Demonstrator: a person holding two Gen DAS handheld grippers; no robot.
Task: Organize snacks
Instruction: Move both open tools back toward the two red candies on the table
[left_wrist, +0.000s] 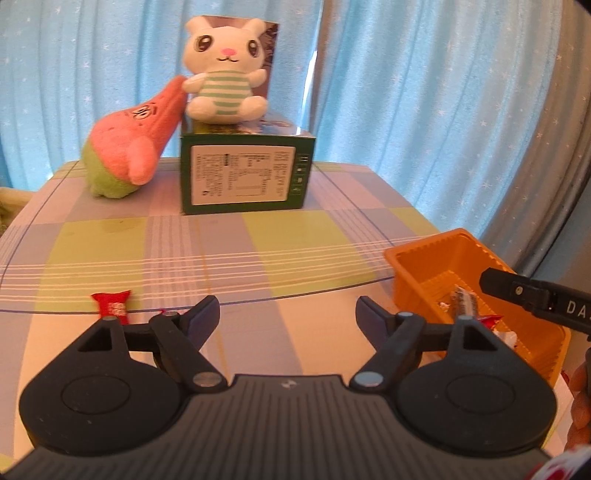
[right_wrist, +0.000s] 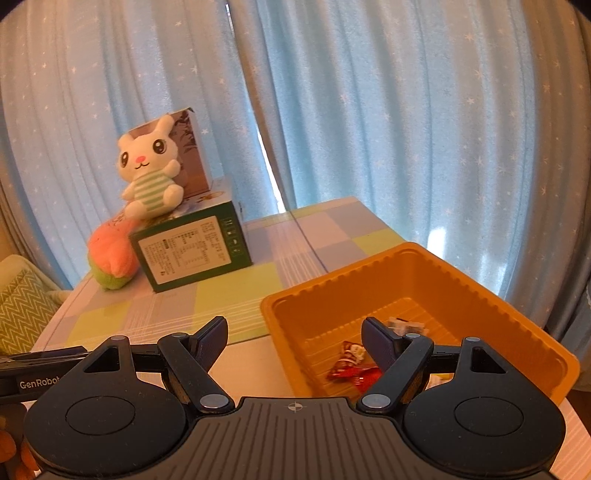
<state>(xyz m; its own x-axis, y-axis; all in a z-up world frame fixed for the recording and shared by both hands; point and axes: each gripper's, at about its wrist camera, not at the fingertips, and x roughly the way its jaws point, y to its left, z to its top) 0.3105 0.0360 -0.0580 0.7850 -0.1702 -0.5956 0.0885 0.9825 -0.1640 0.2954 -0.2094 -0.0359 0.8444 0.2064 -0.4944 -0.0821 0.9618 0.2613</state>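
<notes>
The left gripper (left_wrist: 288, 314) hangs low over the near edge of the table with its jaws spread wide and nothing between them. Just to its left, partly hidden behind its left finger linkage, a red-wrapped candy (left_wrist: 112, 304) lies on the checked tablecloth (left_wrist: 295, 229); the visible part suggests its long axis runs roughly away from the camera, with one twisted end pointing toward the far side, though the near end is covered. The right gripper (right_wrist: 293, 334) is likewise spread and empty, poised above the near rim of the orange plastic tray (right_wrist: 369, 266), which sits at the table's near right corner. Inside the tray lie several wrapped snacks (right_wrist: 351, 363), red ones nearest and a paler one further back. The loose candy is close beside the left gripper and well apart from the right one, with the tray lying off to the right of the left gripper, so the left hand looks the better placed to collect it: a short shift leftward and down, then a carry rightward to the tray. Farther back stand a green carton (left_wrist: 245, 173), a white plush rabbit (left_wrist: 225, 70) seated on top of it, and a pink and green plush toy (left_wrist: 129, 144) leaning against its left side, before pale blue star-dotted curtains (left_wrist: 406, 110).
</notes>
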